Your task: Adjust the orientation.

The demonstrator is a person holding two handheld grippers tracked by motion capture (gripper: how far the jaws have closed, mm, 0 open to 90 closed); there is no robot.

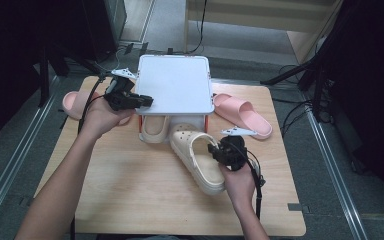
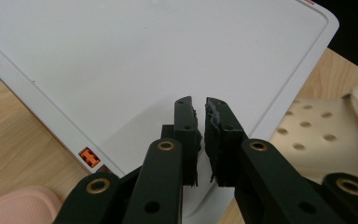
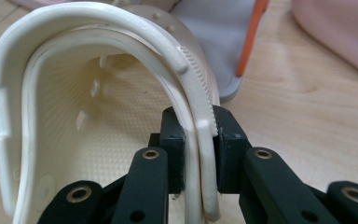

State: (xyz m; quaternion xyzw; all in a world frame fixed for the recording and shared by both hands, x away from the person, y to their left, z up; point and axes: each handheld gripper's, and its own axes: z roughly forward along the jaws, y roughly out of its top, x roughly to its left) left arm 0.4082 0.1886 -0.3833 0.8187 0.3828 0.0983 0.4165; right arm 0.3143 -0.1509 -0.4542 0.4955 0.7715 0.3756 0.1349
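Note:
A cream clog (image 1: 195, 155) lies on the wooden table in front of a small white rack (image 1: 175, 82). My right gripper (image 1: 215, 150) is shut on the clog's rim near the heel. In the right gripper view the pads (image 3: 228, 140) pinch the rim and folded strap of the clog (image 3: 74, 116) from both sides. My left gripper (image 1: 147, 101) hovers over the left edge of the rack's top shelf. Seen in the left gripper view, the left gripper (image 2: 199, 105) is shut with nothing between the pads, above the white shelf (image 2: 121, 60). A second cream clog (image 1: 154, 127) sits under the shelf.
One pink slipper (image 1: 242, 114) lies right of the rack and another (image 1: 75, 102) left of it, behind my left hand. The rack stands on orange posts (image 3: 251, 37). Bare wood stretches across the front of the table (image 1: 130, 200).

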